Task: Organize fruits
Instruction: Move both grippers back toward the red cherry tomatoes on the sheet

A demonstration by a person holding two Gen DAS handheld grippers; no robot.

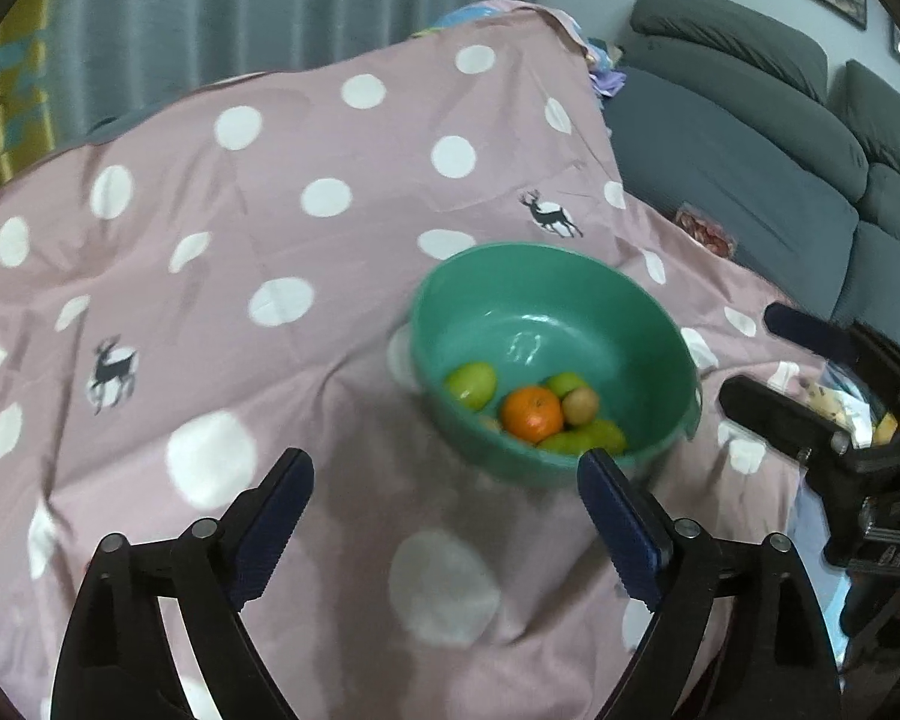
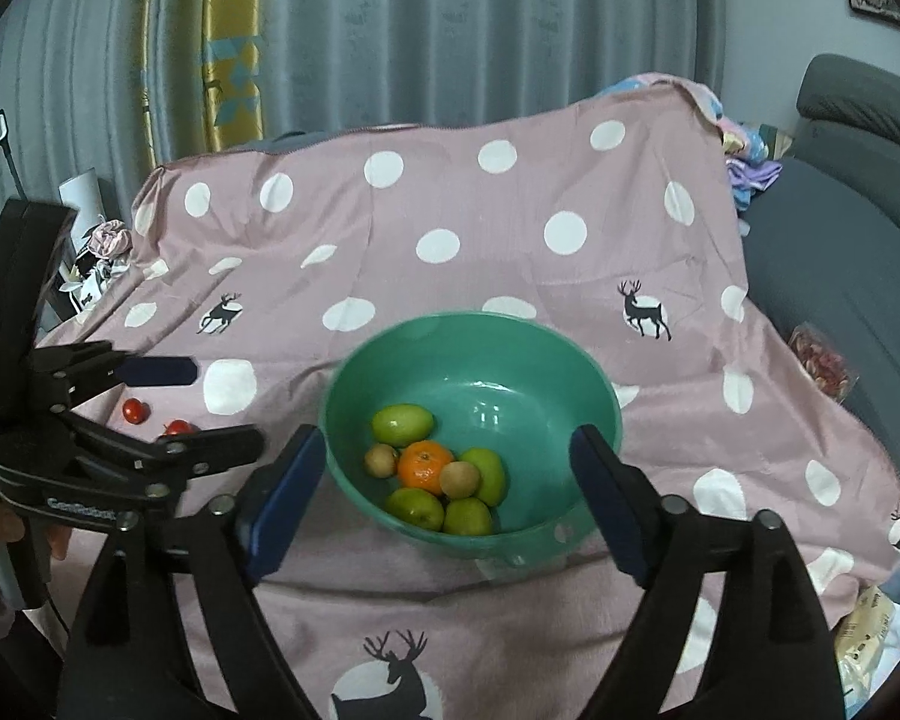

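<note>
Both tools are spread wide and empty: the left gripper (image 1: 444, 492) and right gripper (image 2: 447, 468) hover near the green bowl (image 2: 594, 372), frame center. 2 red fruits (image 2: 135, 411) lie at left, likely to roll if nudged.

My left gripper (image 2: 204, 405) is showing the only lettering I can make out: pale raised characters along its black body, in the right wrist view, looking like "GenRobot", the last letters blurred. A packet (image 2: 870, 630) at the lower right edge is carrying small print, too fine for reading. Nothing else is bearing legible text.
</note>
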